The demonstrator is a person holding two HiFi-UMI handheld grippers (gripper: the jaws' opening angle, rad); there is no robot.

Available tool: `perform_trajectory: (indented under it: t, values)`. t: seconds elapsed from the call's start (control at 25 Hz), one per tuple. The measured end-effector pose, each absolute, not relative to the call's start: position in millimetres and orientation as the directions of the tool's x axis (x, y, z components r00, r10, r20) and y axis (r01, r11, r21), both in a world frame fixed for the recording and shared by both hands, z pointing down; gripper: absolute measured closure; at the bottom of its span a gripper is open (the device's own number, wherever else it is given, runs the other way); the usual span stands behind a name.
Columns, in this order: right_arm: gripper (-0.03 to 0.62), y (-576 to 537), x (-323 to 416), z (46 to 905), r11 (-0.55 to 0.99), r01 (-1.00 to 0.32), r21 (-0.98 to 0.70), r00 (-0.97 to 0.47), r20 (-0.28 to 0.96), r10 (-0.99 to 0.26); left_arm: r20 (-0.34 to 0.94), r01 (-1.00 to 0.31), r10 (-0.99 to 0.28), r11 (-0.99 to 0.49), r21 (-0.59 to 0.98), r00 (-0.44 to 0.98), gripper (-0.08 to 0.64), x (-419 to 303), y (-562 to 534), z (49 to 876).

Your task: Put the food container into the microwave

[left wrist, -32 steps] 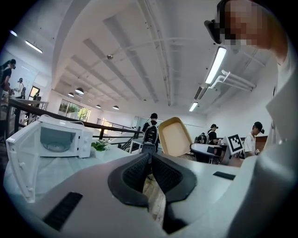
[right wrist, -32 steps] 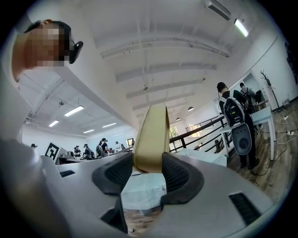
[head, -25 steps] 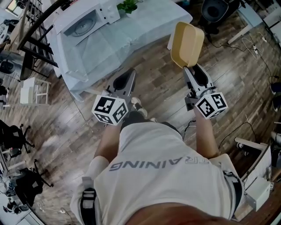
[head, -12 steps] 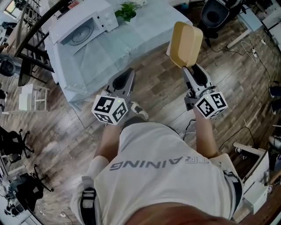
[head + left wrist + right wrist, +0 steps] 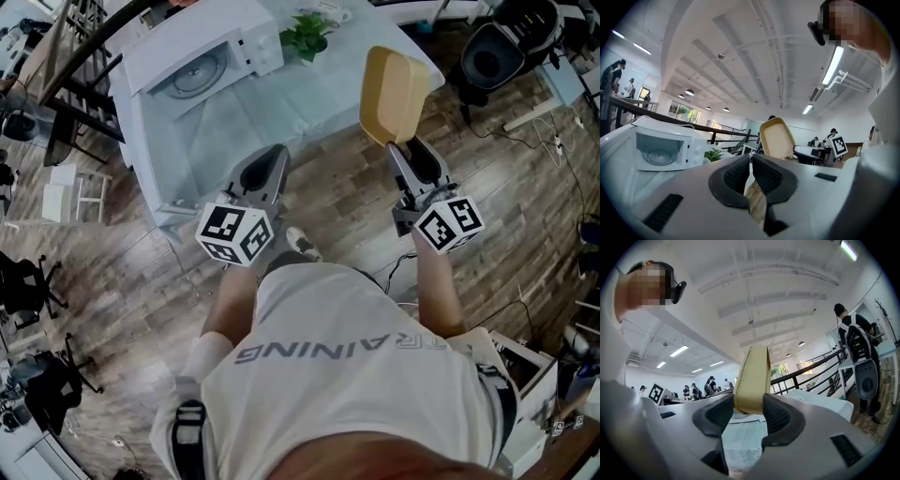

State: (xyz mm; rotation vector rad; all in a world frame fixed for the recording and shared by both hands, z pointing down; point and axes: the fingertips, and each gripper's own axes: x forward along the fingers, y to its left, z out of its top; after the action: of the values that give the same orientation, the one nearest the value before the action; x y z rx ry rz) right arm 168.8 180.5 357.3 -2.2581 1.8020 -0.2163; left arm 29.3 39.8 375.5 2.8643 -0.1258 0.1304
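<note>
1. Food container (image 5: pixel 397 94) is upper right of centre in the head view, up on edge, pinched by the right gripper (image 5: pixel 401 148). The left gripper (image 5: pixel 275 159) has its jaws pressed together, empty.
2. Pickup looks done. Getting it inside the microwave (image 5: pixel 202 58), upper left, is what's left.
3. Count: one container, one microwave, two grippers, one potted plant (image 5: pixel 307 36).

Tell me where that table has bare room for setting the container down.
Bare cloth on the table lies between the microwave and the near edge. The far side, with microwave and plant, is crowded.
</note>
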Motion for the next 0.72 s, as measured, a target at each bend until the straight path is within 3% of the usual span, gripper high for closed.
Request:
perform_trajectory:
  t: [0.72]
  values:
    - [0.38,-23,159,359,0.056,-0.961,-0.27,-0.058,0.0,-0.998,0.099,-0.325,-0.309,-0.902,0.286,0.946,0.512,2,-115,381]
